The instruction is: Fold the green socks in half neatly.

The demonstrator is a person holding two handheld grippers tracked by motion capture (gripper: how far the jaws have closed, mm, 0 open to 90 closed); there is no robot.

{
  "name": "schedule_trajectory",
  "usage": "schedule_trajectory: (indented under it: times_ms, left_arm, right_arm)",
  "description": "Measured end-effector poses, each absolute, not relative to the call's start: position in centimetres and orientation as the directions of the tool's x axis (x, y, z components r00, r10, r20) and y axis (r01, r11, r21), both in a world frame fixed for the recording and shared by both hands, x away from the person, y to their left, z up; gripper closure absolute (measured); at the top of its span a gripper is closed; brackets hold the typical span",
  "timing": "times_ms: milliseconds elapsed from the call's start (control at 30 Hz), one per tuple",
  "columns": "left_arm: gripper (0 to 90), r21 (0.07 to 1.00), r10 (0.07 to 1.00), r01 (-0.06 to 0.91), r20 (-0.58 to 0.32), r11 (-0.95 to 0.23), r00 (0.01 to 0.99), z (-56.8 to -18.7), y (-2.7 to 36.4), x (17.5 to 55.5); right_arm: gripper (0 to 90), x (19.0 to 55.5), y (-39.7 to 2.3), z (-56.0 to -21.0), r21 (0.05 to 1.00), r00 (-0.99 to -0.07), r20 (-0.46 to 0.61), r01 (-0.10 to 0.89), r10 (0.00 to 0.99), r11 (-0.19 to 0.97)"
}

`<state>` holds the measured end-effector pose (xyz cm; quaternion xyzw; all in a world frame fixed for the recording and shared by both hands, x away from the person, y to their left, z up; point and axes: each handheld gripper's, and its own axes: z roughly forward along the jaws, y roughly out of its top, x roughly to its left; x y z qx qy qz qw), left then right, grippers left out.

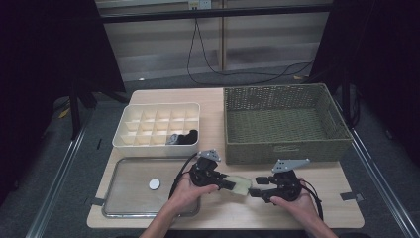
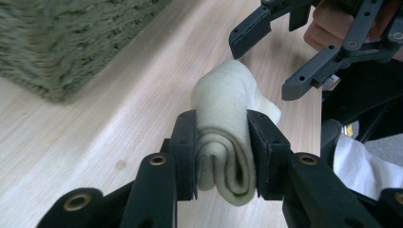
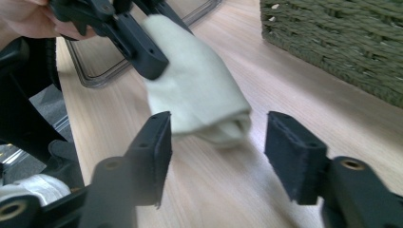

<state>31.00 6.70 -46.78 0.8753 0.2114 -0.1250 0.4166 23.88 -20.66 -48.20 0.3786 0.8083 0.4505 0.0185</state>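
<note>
Stood on a pale wooden worktop (image 1: 148,96): woven green basket (image 1: 285,124) at the right, white divided box (image 1: 157,124) at the left with something dark (image 1: 184,138) in a near compartment. Lay nearer, a metal tray (image 1: 129,196) bearing a small white disc (image 1: 154,184).

Black gripper (image 1: 243,185), grey triangular plate (image 1: 290,164)

No text, brand, number or sign can be read in any of the views. The woven basket (image 1: 285,124) carries a small pale tag on its front wall, but whatever is printed there is too small and blurred to make out.
</note>
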Motion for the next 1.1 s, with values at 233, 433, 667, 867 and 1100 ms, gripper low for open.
schedule_trajectory:
  times_ms: [233,433,667,867,1100]
  left_arm:
    - [66.5,0.672,0.289,0.471,-0.372,-0.571,0.882,-45.8,8.5,30.9]
    - [66.1,0.68,0.318,0.48,-0.36,-0.554,0.877,-45.1,10.1,31.3]
    - [66.1,0.681,0.322,0.483,-0.361,-0.551,0.875,-44.3,11.0,31.3]
    - [66.1,0.699,0.329,0.47,-0.338,-0.539,0.882,-43.5,11.7,31.3]
    - [65.8,0.708,0.341,0.459,-0.316,-0.537,0.885,-42.1,12.8,31.7]
  right_arm:
    - [34.8,23.8,-21.1,-47.9,0.749,-0.704,0.297,0.591,0.645,0.299]
    - [31.5,24.1,-21.0,-48.1,0.744,-0.697,0.299,0.598,0.651,0.299]
    - [29.7,24.0,-21.1,-48.1,0.747,-0.692,0.291,0.596,0.66,0.295]
    - [29.6,24.1,-21.1,-48.2,0.745,-0.691,0.292,0.598,0.662,0.295]
    - [29.8,24.1,-21.1,-48.2,0.743,-0.691,0.291,0.599,0.661,0.299]
